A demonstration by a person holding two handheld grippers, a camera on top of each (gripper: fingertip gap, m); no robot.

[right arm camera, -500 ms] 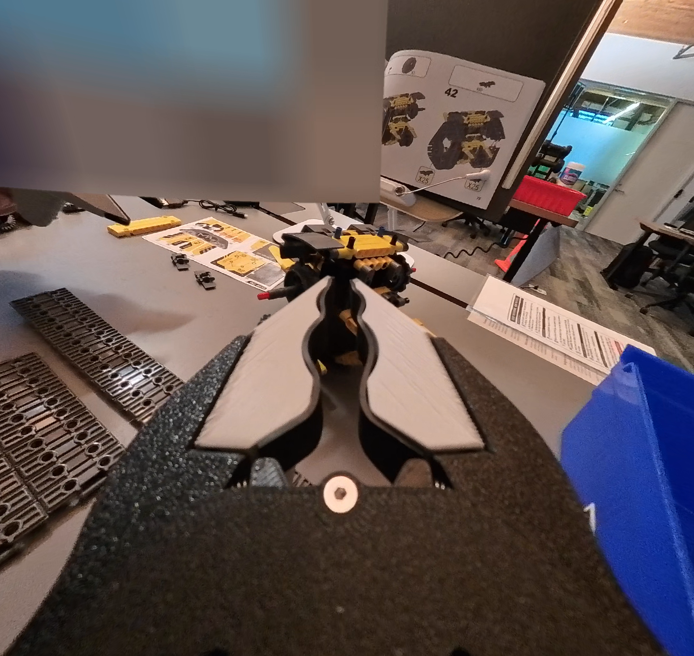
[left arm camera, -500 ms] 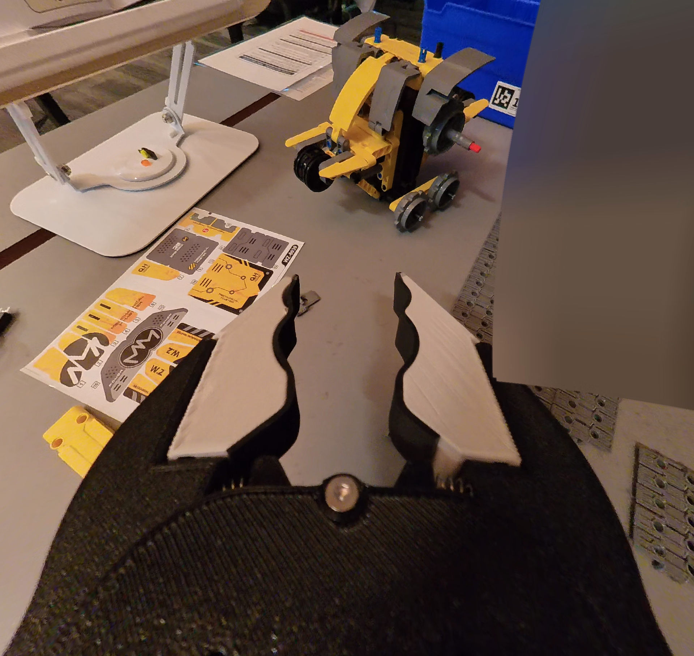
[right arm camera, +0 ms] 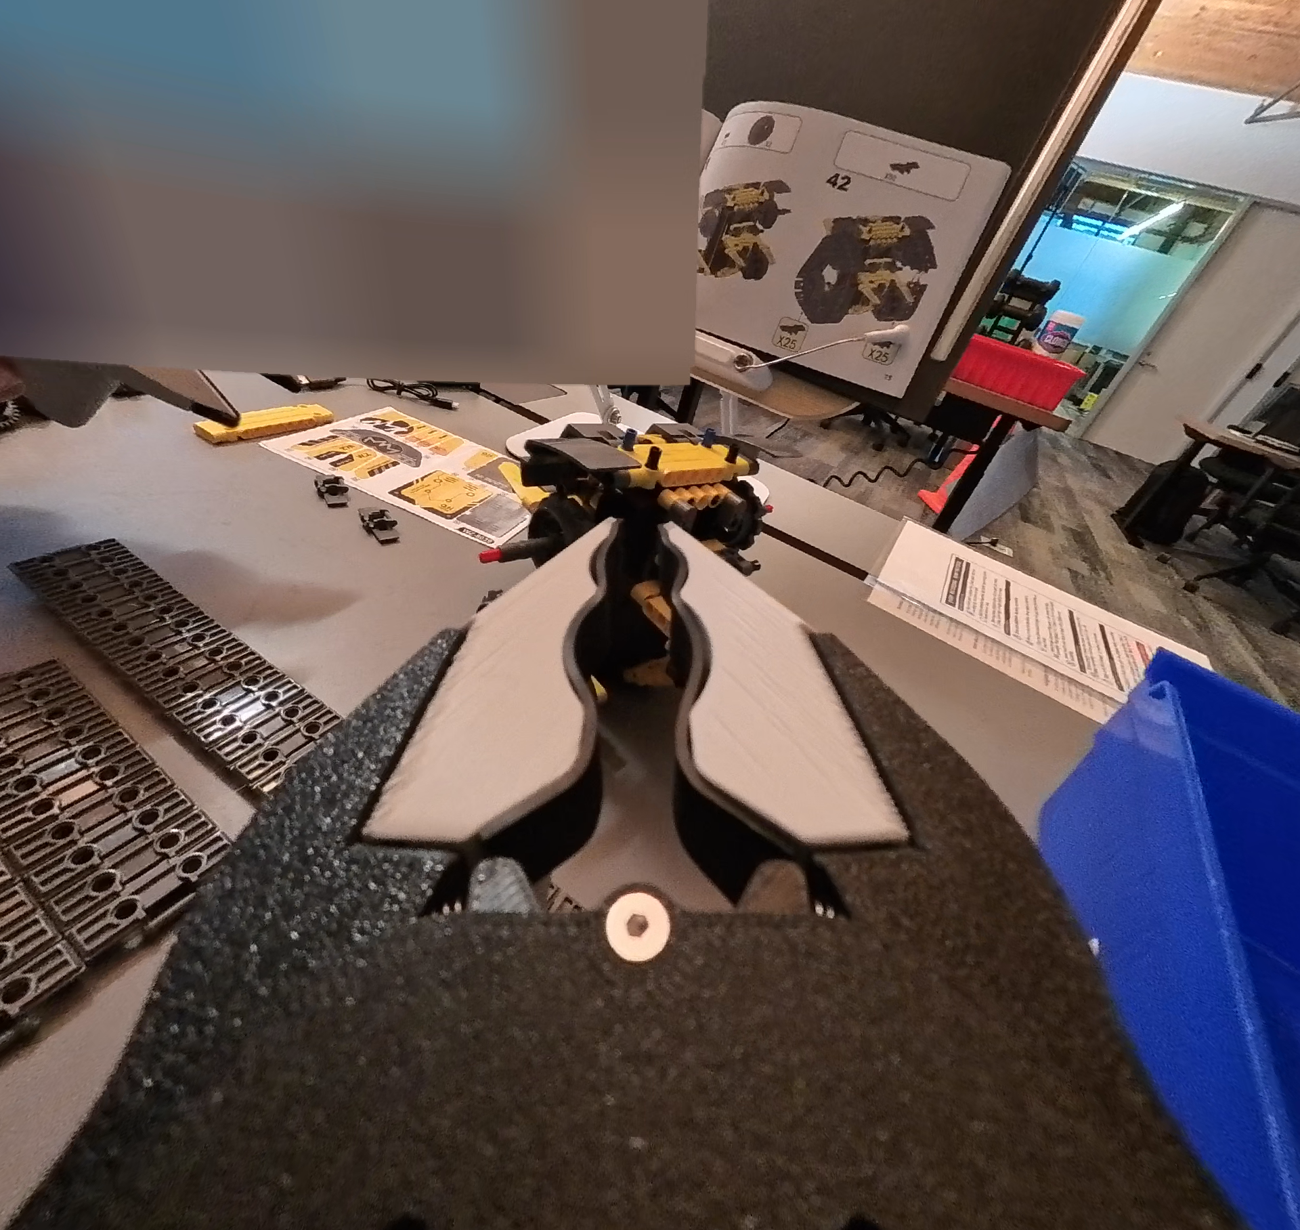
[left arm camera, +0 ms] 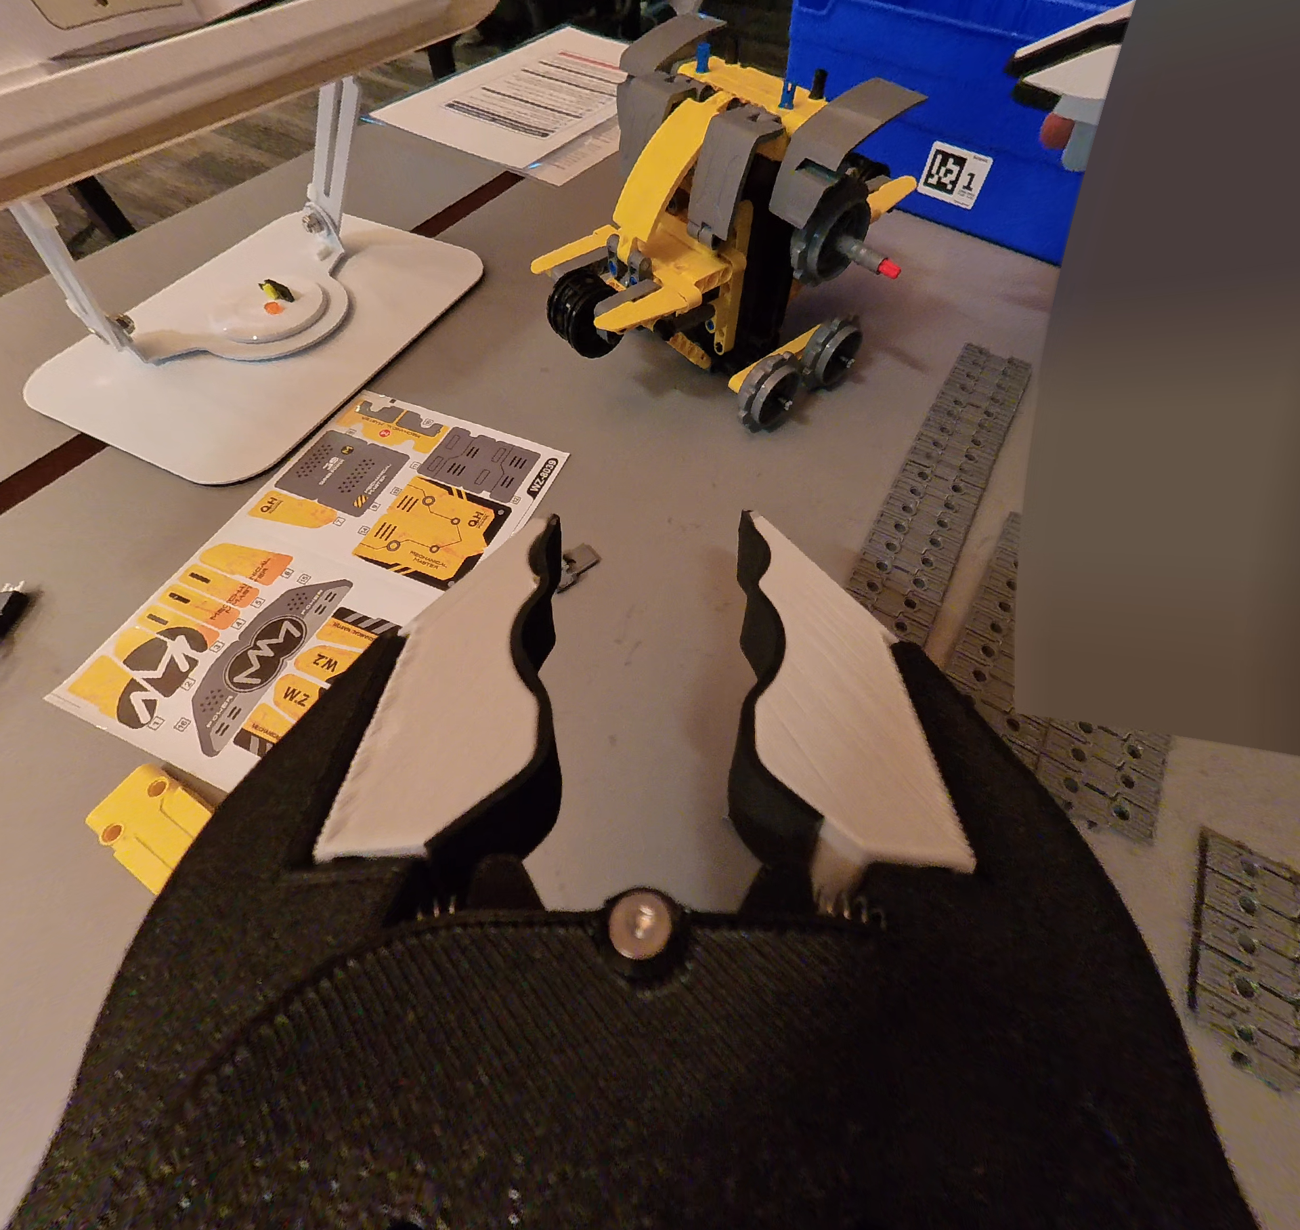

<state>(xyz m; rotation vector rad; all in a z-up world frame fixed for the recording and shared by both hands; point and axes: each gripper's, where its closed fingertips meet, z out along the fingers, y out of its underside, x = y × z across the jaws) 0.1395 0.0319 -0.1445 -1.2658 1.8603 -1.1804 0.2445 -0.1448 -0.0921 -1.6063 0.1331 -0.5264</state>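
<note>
Jaws of the left gripper point(left arm camera: 648, 528) stand wide apart over bare grey surface point(left arm camera: 654, 464), holding nothing; a small grey clip point(left arm camera: 580, 561) lies just beside the left tip, half hidden by it, on the edge of the sticker sheet point(left arm camera: 309, 584). Beyond stands the yellow and grey brick vehicle point(left arm camera: 731, 239), upright on its wheels before the blue bin point(left arm camera: 985, 70). Jaws of the right gripper point(right arm camera: 639, 528) are nearly together, a narrow gap showing the vehicle point(right arm camera: 647, 485) behind; whether they touch it cannot be told. Grey track strips point(right arm camera: 162, 640) lie left. Blurred patches cover much of both views, cutting off the strips in the left wrist view.
</note>
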